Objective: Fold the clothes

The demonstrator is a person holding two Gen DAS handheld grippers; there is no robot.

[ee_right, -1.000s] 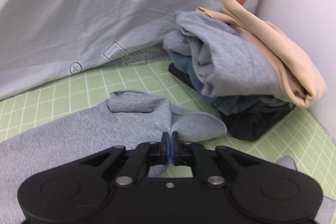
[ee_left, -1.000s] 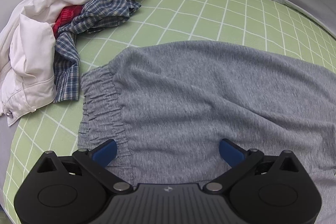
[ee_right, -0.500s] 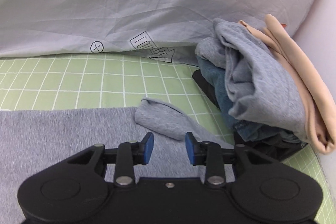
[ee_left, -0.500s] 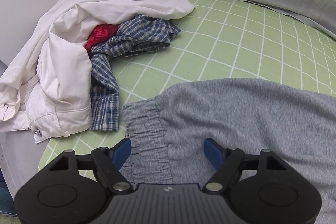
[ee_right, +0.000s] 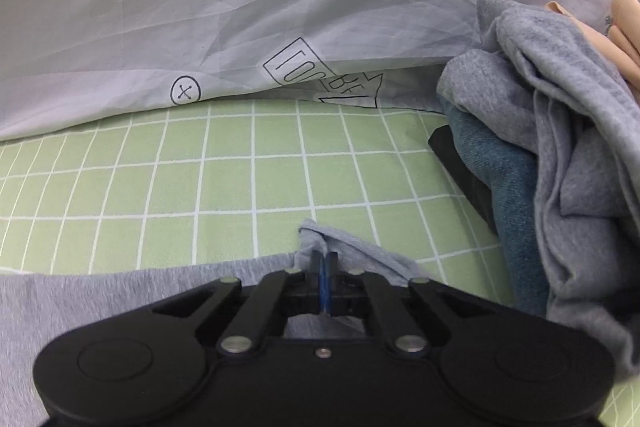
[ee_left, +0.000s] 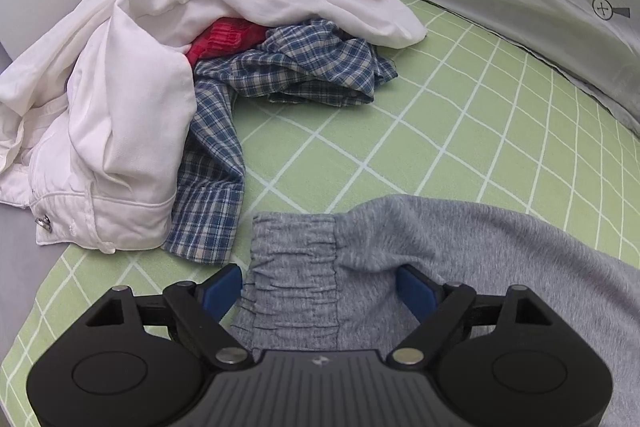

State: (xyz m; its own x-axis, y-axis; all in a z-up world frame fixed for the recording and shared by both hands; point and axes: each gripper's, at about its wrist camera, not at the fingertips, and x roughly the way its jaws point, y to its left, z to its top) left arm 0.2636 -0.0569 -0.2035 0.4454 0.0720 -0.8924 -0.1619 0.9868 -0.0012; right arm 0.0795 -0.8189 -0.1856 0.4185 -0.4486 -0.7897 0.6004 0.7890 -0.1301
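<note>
Grey sweatpants [ee_left: 500, 251] lie flat on the green checked sheet [ee_left: 400, 131]. Their gathered elastic waistband [ee_left: 296, 259] sits between the two blue pads of my left gripper [ee_left: 320, 287], which stands open and low over the cloth. In the right wrist view the same grey pants [ee_right: 120, 295] stretch off to the left. My right gripper [ee_right: 324, 269] is shut on the bunched leg end [ee_right: 320, 235], which pokes out just past the fingertips.
A loose heap lies left of the waistband: a white garment [ee_left: 120, 107], a blue plaid shirt [ee_left: 288, 75] and something red [ee_left: 224, 39]. A grey duvet [ee_right: 240, 7] runs along the back. A stack of folded clothes [ee_right: 560, 167] stands on the right.
My left gripper slid toward the pants' left end, so the waistband now lies between its open fingers. My right gripper opened half a second ago and has shut again on the leg end.
</note>
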